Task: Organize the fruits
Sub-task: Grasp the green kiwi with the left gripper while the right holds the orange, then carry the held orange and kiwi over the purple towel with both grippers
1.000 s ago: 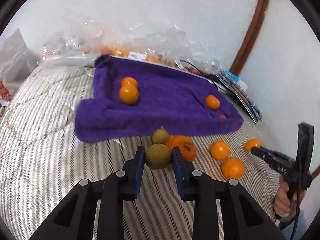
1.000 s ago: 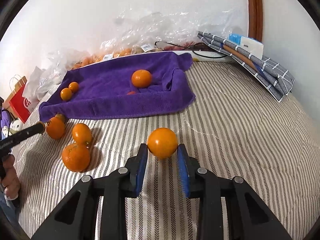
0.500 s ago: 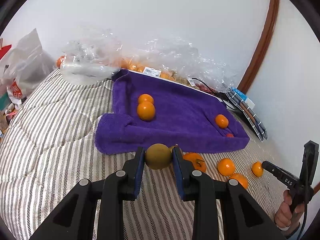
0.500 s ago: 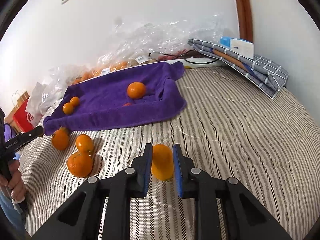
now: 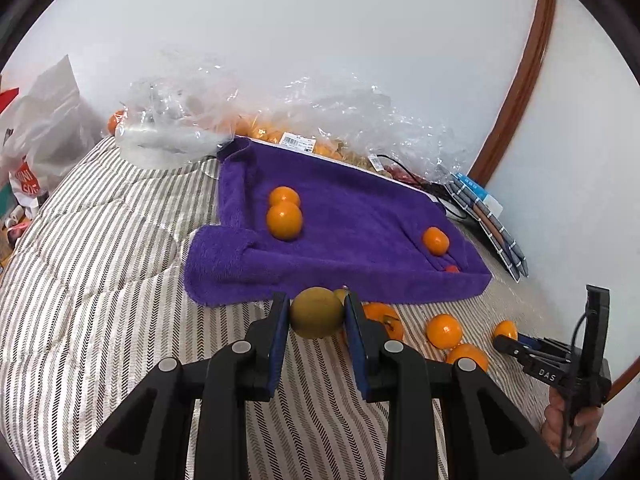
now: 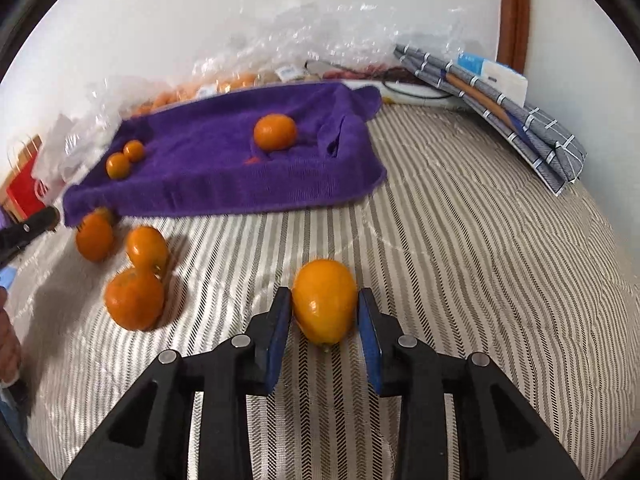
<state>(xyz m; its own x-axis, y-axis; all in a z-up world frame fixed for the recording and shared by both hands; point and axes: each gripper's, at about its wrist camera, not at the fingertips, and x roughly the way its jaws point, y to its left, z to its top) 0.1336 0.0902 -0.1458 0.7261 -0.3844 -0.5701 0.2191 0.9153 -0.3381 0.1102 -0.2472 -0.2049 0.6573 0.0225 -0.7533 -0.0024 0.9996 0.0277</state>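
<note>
Your left tool (image 5: 317, 312) is clamped on a greenish fruit (image 5: 316, 317), held just off the near edge of the purple towel (image 5: 360, 240), with the striped bed (image 5: 100, 280) below. Three oranges (image 5: 284, 220) lie on the towel, and more sit loose on the bed beside your right tool (image 5: 505, 343).

Your right tool (image 6: 324, 312) brackets an orange fruit (image 6: 325, 300) on the bed. Its left pad seems to touch the fruit and a thin gap shows at the right pad, so you cannot tell whether it grips. Three oranges (image 6: 134, 300) lie to its left.
</note>
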